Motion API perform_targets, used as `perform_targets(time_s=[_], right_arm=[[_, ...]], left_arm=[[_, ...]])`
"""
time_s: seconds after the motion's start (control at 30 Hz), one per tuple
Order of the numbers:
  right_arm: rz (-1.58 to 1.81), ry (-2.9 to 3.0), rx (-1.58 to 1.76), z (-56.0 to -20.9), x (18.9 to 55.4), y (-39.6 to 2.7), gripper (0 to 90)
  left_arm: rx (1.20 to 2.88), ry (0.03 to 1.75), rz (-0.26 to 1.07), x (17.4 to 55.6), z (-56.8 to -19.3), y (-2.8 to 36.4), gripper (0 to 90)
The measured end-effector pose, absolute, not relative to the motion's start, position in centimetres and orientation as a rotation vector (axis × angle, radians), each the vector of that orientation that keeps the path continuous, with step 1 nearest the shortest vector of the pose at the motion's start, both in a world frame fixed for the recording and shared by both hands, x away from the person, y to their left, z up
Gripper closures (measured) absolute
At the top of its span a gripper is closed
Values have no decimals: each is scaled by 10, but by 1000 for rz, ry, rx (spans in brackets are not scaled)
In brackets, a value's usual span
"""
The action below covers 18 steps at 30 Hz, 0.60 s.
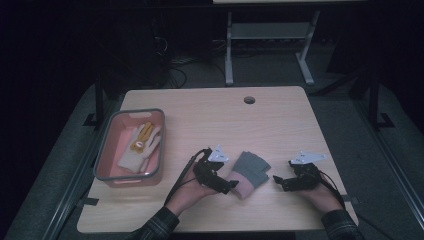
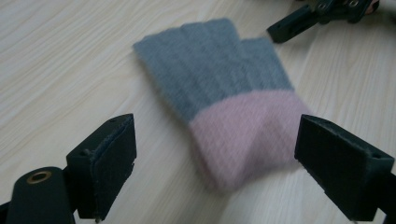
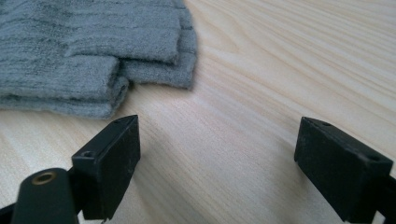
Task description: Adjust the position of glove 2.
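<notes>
Dark floor and a metal frame ring the wooden table [image 1: 280,120], whose top is bare apart from two things. Biggest is the pink bin [image 1: 103,150], well to the left of the folded glove; it already holds a pale glove [image 1: 140,147] with yellow fingers. The folded glove [image 1: 250,172], grey with a pink cuff, lies flat on the table near the front edge, between the two grippers.

Left of the glove, the left gripper [image 1: 227,186] has its jaws spread wide, pointing at the pink cuff, with the pads not pressing on it. Right of the glove, the right gripper [image 1: 278,181] also stands wide, its jaws just short of the grey fingertip end and with nothing between them.

By my reading, one glove is binned and this one is folded and let go; picking it up and carrying it to the bin remains.

Room is generous: bare wood lies between glove and bin, and the bin's rim is low. The front edge is close behind both hands.
</notes>
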State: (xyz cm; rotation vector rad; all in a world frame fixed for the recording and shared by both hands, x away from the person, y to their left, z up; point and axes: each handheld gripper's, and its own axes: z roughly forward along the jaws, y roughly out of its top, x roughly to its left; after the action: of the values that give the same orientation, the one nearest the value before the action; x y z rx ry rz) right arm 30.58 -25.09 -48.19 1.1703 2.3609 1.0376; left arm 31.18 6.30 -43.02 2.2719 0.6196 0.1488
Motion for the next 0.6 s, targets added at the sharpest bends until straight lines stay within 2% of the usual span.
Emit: perform_targets(time_s=[0.27,0.6], right_arm=[[1037,2361,1171,-482,306,-251,139],[1037,2361,1171,-482,306,-251,139]], left_arm=[[2303,608,141,316,-435,30,120],[2333,647,137,323,-452,10,119]])
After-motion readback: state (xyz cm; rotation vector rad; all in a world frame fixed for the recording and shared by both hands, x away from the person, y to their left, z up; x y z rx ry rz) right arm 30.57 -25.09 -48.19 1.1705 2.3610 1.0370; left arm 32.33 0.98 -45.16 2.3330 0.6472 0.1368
